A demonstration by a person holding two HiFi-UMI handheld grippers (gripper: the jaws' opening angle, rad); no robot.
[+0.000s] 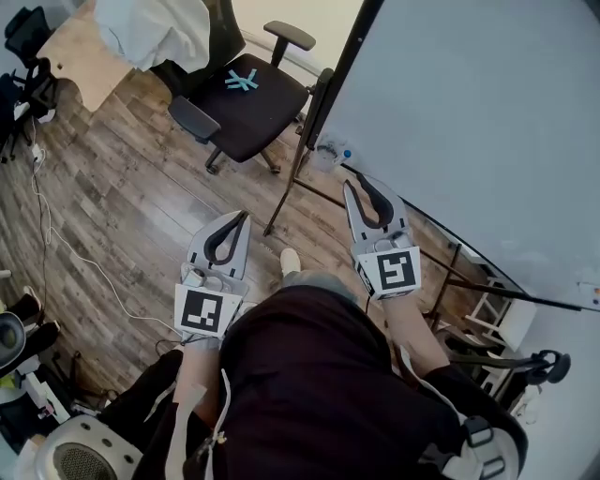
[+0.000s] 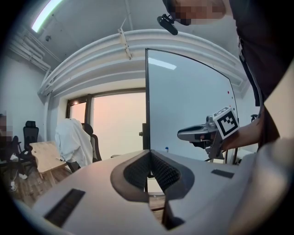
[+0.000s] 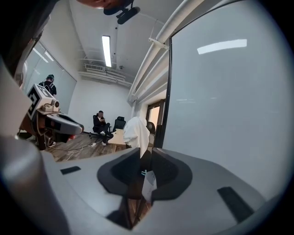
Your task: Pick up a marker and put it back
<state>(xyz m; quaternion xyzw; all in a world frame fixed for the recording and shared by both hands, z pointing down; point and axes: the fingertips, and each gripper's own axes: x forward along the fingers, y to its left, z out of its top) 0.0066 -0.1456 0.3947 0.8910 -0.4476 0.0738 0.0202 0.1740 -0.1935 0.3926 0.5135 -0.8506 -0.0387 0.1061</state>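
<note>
Plank flooring (image 1: 122, 216) of grey-brown wood filled the head view, crossed by a thin white cable (image 1: 56, 244). On it stood a black office chair (image 1: 248, 103) with a pale-blue item (image 1: 242, 81) on its seat, a light wooden desk (image 1: 80, 56) under a white cloth (image 1: 155, 28), and, at right, a whiteboard (image 1: 469, 122) on a dark stand (image 1: 291, 178). We noted a small blue-capped object (image 1: 343, 154) at the board's lower corner; whether it was the marker we could not tell. The left gripper (image 1: 246, 216) was held over the floor, and the right gripper (image 1: 354, 183) by the board's lower edge, near that object but apart from it.

In the left gripper view we saw the jaws meeting at their tips, closed on themselves. Beyond them lay the board's dark edge, a bright window (image 2: 115, 124) and a curved white ceiling beam (image 2: 138, 39).

In the right gripper view we found the jaws a little apart, with the chair and cloth showing through the gap. A person (image 3: 100, 121) sat by the far wall under a ceiling strip light (image 3: 107, 50).
</note>
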